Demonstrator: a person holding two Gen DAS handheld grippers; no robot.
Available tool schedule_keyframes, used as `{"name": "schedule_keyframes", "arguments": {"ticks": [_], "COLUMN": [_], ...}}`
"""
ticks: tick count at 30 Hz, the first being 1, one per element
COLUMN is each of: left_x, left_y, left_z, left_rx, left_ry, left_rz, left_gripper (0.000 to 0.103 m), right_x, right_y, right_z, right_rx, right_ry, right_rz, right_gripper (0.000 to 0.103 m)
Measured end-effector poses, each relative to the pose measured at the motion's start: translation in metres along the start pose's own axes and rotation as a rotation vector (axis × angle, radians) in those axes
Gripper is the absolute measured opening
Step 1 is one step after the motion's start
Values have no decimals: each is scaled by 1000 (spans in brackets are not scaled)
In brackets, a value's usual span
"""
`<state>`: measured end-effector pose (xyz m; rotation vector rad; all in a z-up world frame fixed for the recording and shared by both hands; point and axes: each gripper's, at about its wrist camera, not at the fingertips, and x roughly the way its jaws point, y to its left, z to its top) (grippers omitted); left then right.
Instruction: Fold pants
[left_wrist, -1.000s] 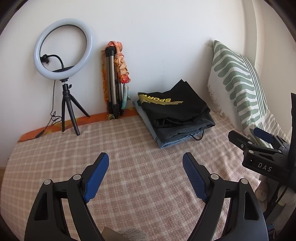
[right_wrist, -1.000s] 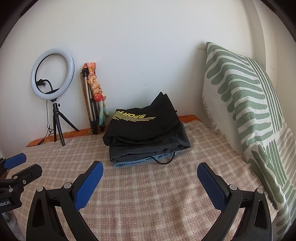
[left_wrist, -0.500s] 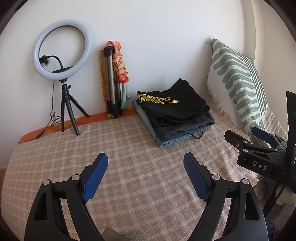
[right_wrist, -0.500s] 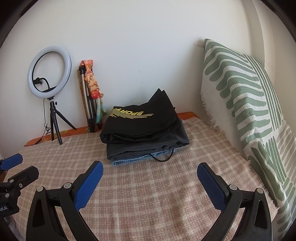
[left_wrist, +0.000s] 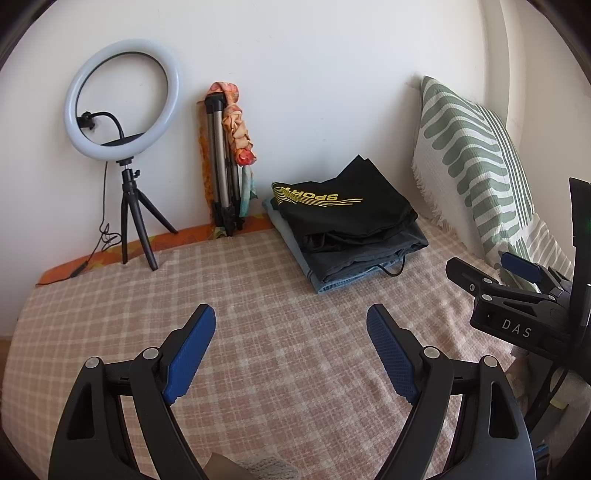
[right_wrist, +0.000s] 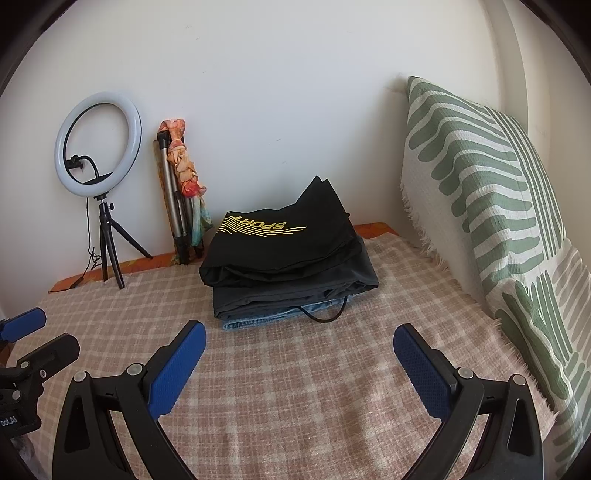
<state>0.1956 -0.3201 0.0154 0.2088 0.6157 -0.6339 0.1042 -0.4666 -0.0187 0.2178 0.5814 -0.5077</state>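
a bed (right_wrist: 295, 387) with a pink checked blanket (left_wrist: 280, 350) fills both views. a green striped pillow (right_wrist: 480, 192) leans on the right. a stack of folded pants (right_wrist: 288, 266), black on top and blue jeans at the bottom, lies near the wall. a ring light (left_wrist: 122, 99) stands left. the left tongs (left_wrist: 290, 328) and right tongs (right_wrist: 299, 341) hang spread wide with nothing in them.

Pretty bright, soft daylight in both views, seemingly coming from the right side. The white wall (right_wrist: 277, 92) looks evenly lit with no harsh glare. Shadows are faint, just a soft dark edge under the folded clothes stack (right_wrist: 288, 273). Heavy fisheye bending plus black vignette in the corners. The ring light (left_wrist: 122, 99) looks pale and slightly washed. Everything's reasonably sharp, no motion blur.
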Motion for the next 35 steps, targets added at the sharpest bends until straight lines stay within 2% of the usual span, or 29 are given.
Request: {"name": "schedule_keyframes", "arguments": {"ticks": [35], "left_x": [-2], "left_y": [-2], "left_z": [0], "left_rx": [12], "left_ry": [-18], "left_rz": [8], "left_gripper": [85], "right_x": [0], "right_y": [3], "right_z": [-2], "right_rx": [6], "right_ry": [13], "right_rz": [9], "right_gripper": [103]}}
